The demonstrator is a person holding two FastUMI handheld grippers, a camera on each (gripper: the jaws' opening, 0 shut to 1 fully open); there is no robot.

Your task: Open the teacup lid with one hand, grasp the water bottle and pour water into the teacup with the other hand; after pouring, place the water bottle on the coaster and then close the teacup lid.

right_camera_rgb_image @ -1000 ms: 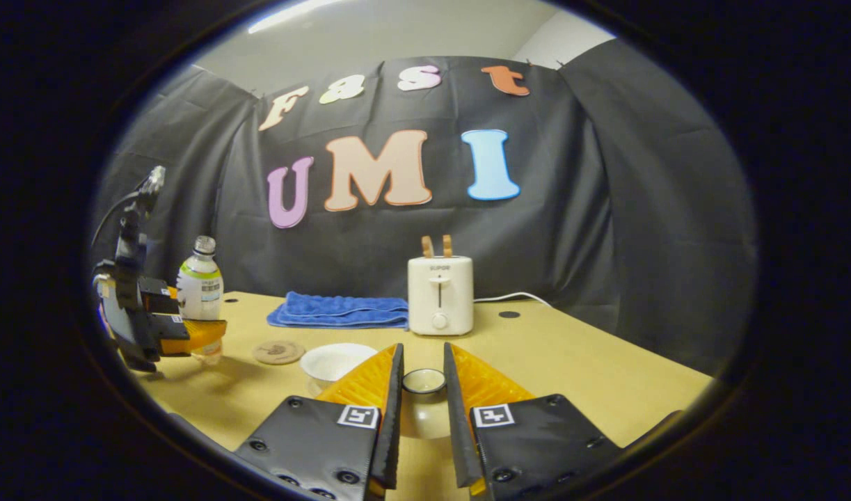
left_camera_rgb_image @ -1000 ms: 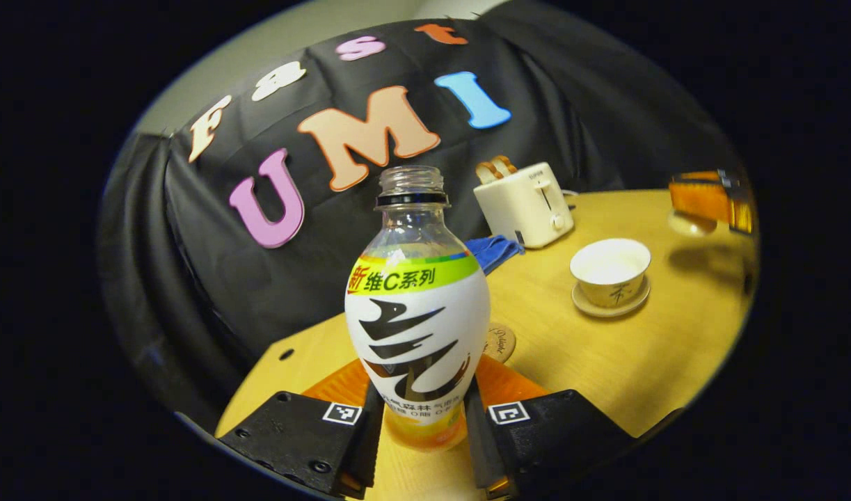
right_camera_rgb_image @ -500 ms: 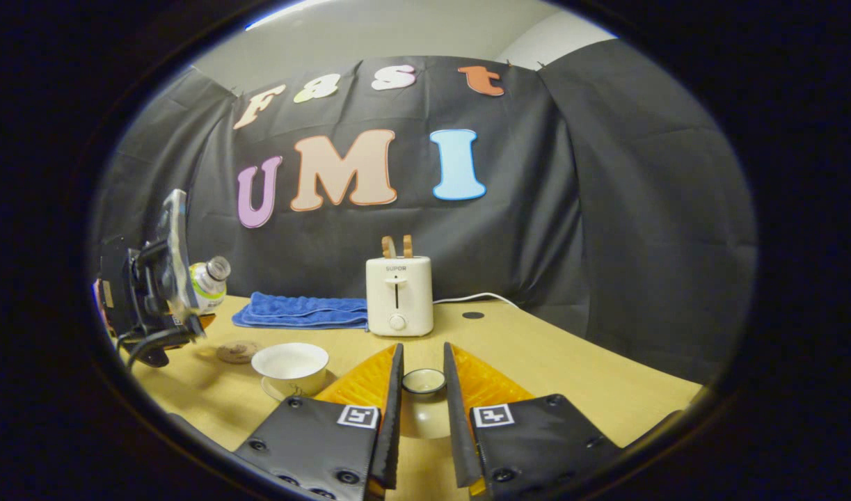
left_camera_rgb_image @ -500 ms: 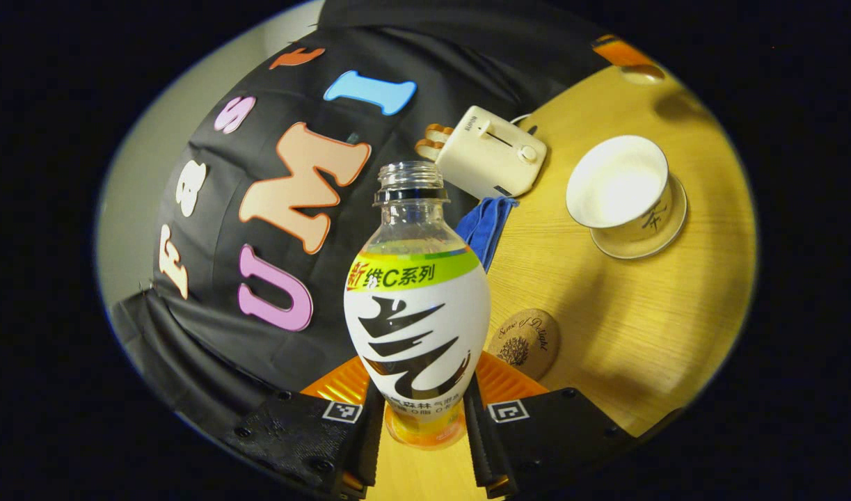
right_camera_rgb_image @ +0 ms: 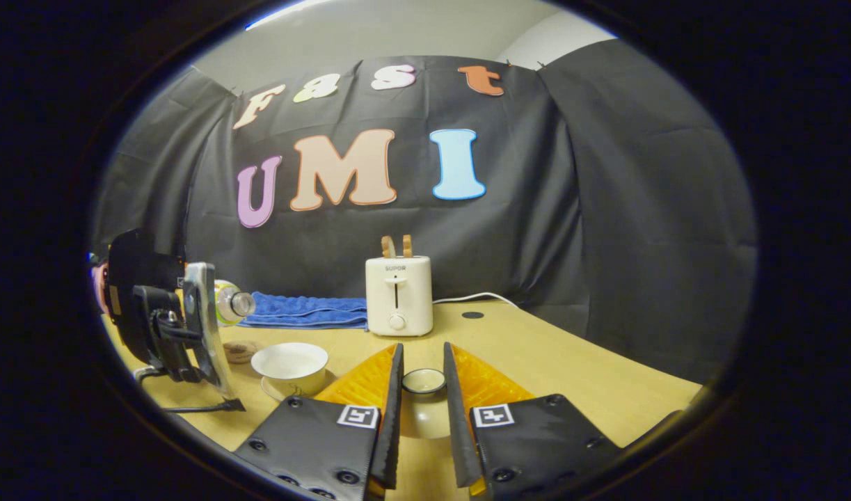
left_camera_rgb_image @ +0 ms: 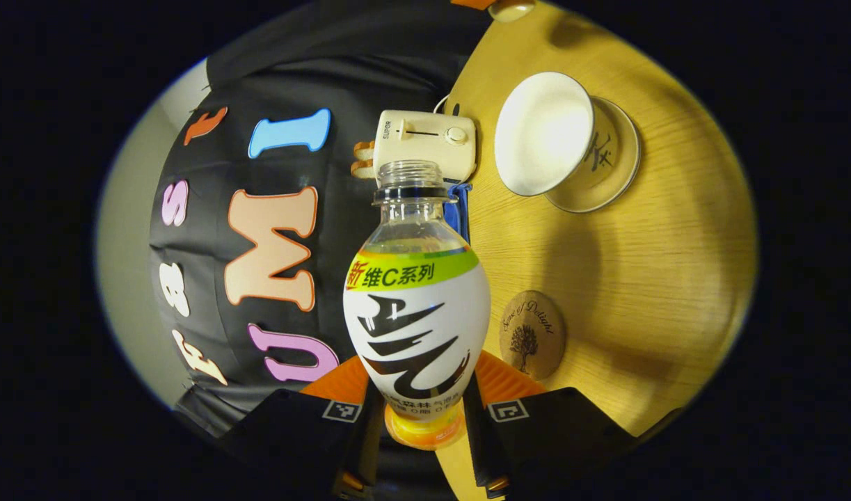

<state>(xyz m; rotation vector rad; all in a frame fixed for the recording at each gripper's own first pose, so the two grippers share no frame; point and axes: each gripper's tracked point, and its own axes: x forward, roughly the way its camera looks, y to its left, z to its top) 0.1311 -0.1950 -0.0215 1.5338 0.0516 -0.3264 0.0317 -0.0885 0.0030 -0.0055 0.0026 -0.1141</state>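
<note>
With lid (right_camera_rgb_image: 424, 381) clamped in my right gripper (right_camera_rgb_image: 422, 445), left gripper (left_camera_rgb_image: 419, 435) grips tipped bottle (left_camera_rgb_image: 416, 306); cup (left_camera_rgb_image: 547, 136) unfilled, coaster (left_camera_rgb_image: 532, 334) bare.

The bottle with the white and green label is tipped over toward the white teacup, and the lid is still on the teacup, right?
Not quite. The bottle with the white and green label is tipped toward the white teacup, but the cup is open. The right gripper holds the small white lid off to the side, as the right gripper view shows.
</note>
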